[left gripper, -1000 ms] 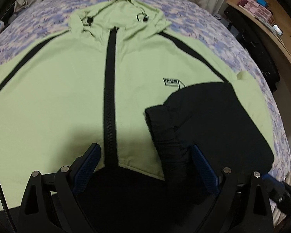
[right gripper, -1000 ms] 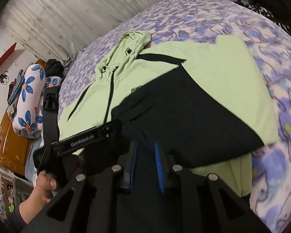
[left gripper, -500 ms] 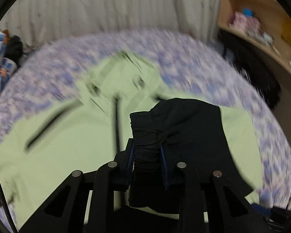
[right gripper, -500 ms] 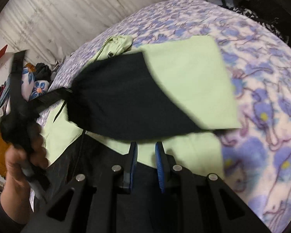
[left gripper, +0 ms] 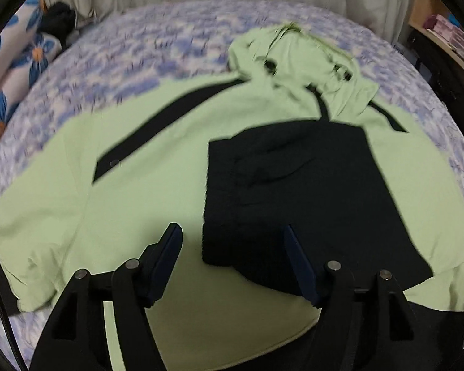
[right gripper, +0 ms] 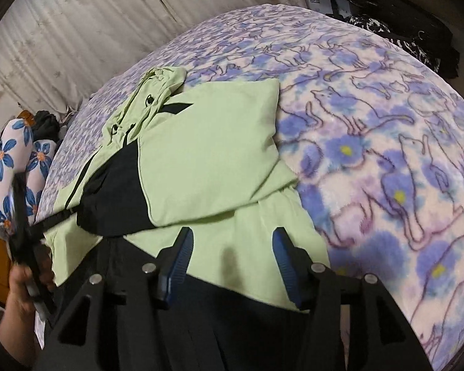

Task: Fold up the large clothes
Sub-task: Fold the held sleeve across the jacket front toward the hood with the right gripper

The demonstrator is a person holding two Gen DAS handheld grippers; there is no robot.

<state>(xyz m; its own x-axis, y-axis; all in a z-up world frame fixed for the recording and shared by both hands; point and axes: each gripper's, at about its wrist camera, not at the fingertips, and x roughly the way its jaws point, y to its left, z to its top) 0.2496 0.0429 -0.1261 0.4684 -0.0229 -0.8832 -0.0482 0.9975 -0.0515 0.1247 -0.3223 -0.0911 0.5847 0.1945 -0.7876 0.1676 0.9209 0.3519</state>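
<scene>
I am letting both tongs, left (left gripper: 233,262) and right (right gripper: 230,266), spread wide and empty, having just opened, leaving the black sleeve (left gripper: 297,191) folded across the green hoodie (left gripper: 145,194).

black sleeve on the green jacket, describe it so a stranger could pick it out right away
On the purple flower-print blanket lies a light green hooded jacket. The black sleeve is folded over its chest below the hood, the only broad black panel; the other black marks are thin stripes.
</scene>
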